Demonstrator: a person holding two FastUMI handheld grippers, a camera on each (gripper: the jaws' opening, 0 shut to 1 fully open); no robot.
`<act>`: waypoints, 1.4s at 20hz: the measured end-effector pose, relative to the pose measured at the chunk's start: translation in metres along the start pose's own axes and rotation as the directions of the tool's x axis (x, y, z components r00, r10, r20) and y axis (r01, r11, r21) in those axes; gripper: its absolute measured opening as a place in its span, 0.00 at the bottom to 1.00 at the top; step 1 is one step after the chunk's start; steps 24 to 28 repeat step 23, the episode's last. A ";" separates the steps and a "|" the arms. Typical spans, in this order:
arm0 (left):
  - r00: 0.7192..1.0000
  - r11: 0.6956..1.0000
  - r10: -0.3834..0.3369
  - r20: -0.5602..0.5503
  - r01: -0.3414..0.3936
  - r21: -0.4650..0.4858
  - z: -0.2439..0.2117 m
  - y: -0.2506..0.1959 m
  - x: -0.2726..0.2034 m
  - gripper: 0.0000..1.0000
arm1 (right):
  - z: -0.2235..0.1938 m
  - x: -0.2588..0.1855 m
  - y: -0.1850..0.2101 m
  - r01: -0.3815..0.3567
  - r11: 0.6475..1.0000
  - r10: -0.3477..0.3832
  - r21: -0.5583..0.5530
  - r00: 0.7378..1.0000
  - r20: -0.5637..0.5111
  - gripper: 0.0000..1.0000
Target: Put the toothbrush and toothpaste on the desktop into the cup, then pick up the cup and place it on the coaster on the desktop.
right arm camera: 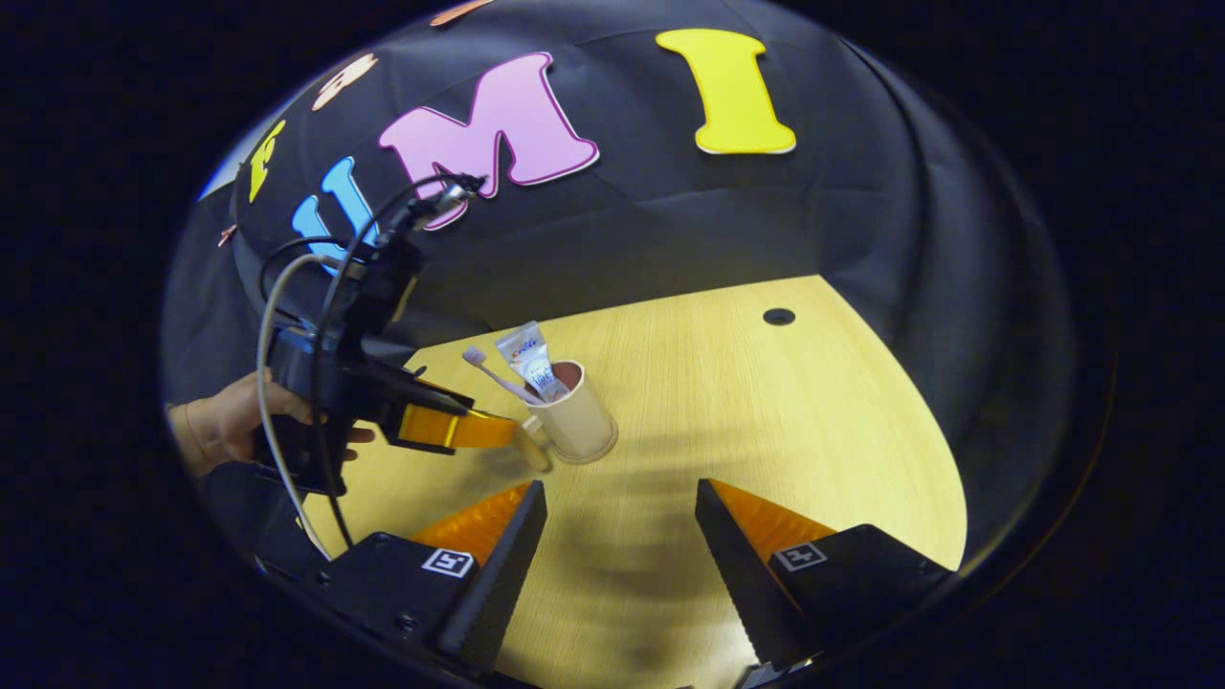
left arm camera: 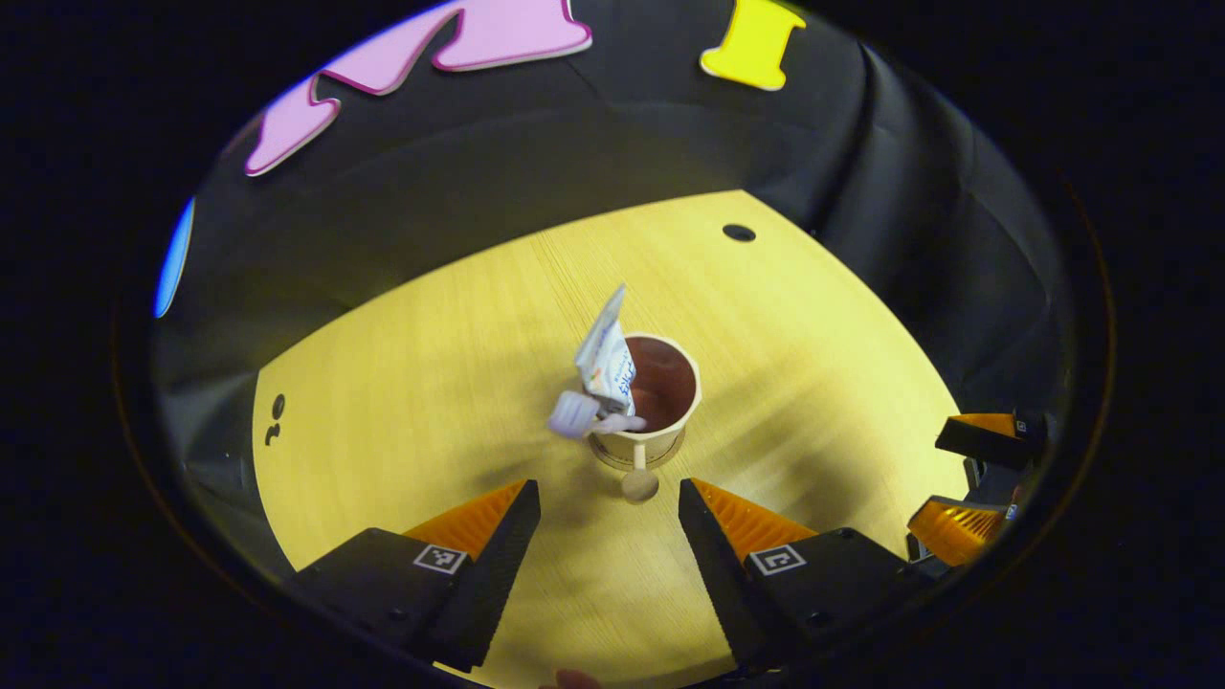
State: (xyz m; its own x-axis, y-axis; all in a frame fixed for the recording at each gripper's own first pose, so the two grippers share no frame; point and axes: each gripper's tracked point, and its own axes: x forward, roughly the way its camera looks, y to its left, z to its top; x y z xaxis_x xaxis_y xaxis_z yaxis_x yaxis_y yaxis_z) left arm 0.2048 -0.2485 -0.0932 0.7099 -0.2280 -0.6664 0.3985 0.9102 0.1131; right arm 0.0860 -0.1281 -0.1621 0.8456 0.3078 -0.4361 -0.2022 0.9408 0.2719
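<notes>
With the white toothbrush (right arm camera: 493, 371) and toothpaste tube (right arm camera: 532, 360) in the beige paper cup (right arm camera: 574, 421), both claws empty and spread, grip the cup low, level, avoiding tipping.

Each gripper has a black body with a small square black-and-white marker behind each of its wedge-shaped, ridged fingers (right arm camera: 498, 560). Behind the left gripper (right arm camera: 522, 442), black and pale grey cables (right arm camera: 273, 316) loop from its boxy black housing, gripped by a bare hand (right arm camera: 234, 421).

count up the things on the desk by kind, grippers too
cup: 1
toothbrush: 1, in the cup
toothpaste: 1, in the cup
coaster: 1, under the cup
grippers: 2, left gripper and right gripper, both open
total: 6
</notes>
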 end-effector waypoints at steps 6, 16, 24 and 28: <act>0.989 0.998 0.038 0.140 -0.030 -0.062 -0.011 0.028 -0.077 0.91 | 0.029 -0.024 0.038 0.012 0.999 -0.009 -0.049 0.999 0.047 0.97; 0.947 0.947 0.132 0.294 -0.033 -0.320 -0.066 0.086 -0.179 0.92 | 0.050 -0.060 0.111 -0.003 0.993 0.016 -0.118 0.994 0.111 0.97; 0.913 0.929 0.194 0.360 -0.054 -0.365 -0.097 0.114 -0.220 0.94 | 0.044 -0.077 0.146 -0.025 0.989 0.042 -0.145 0.992 0.116 0.97; 0.913 0.929 0.194 0.360 -0.054 -0.365 -0.097 0.114 -0.220 0.94 | 0.044 -0.077 0.146 -0.025 0.989 0.042 -0.145 0.992 0.116 0.97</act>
